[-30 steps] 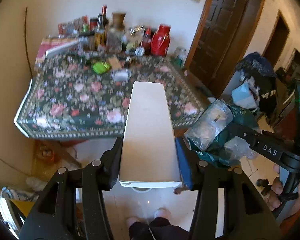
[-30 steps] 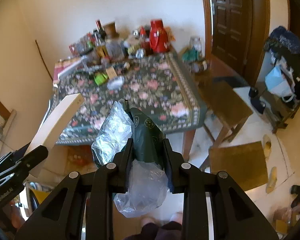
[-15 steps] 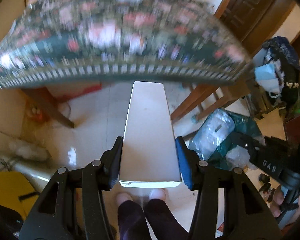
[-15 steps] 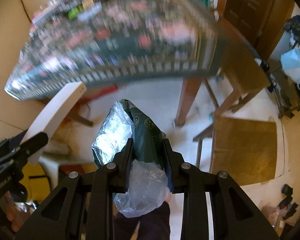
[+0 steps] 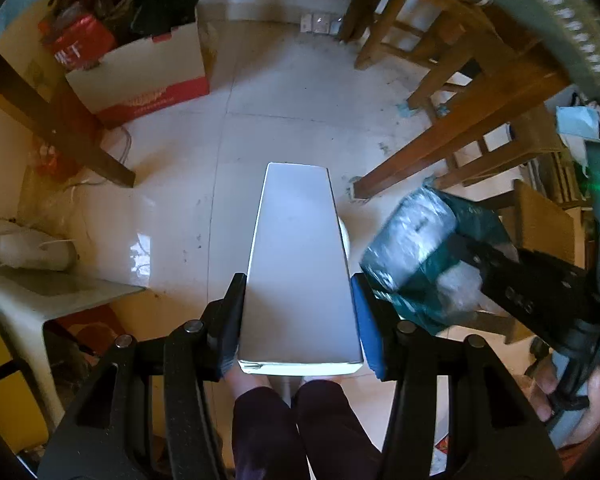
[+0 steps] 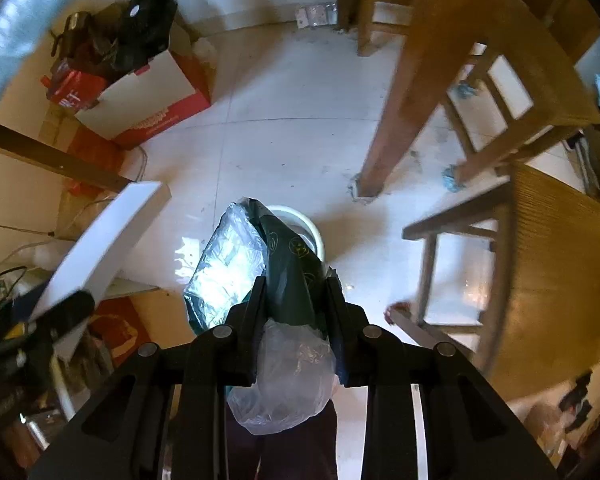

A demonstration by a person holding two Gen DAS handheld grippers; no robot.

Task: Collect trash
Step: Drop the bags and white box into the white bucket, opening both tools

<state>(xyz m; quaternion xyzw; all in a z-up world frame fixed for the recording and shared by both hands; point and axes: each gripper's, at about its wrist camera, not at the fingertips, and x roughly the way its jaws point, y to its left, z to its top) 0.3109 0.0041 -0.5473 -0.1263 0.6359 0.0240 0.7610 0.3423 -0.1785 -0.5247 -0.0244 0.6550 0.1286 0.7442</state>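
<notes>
My left gripper (image 5: 298, 320) is shut on a long white box (image 5: 300, 268), which points down at the tiled floor. The same white box (image 6: 100, 240) shows at the left of the right wrist view. My right gripper (image 6: 296, 300) is shut on a bundle of green and clear plastic wrappers (image 6: 260, 264), also seen as the wrapper bundle (image 5: 420, 256) at the right of the left wrist view. Under the wrappers a white round bin (image 6: 310, 230) stands on the floor, mostly hidden. A sliver of the bin (image 5: 345, 236) peeks out beside the box.
Wooden table legs (image 6: 396, 128) and a wooden stool (image 6: 540, 264) stand at the right. A red and white cardboard box (image 5: 140, 76) full of bags sits at the back left. A white plastic stool (image 5: 40, 300) is at the left. The person's legs (image 5: 300, 428) are below.
Both grippers have dropped from above the floral tablecloth and tipped to look down at the floor under the table. The white box and the wrappers stay gripped.
</notes>
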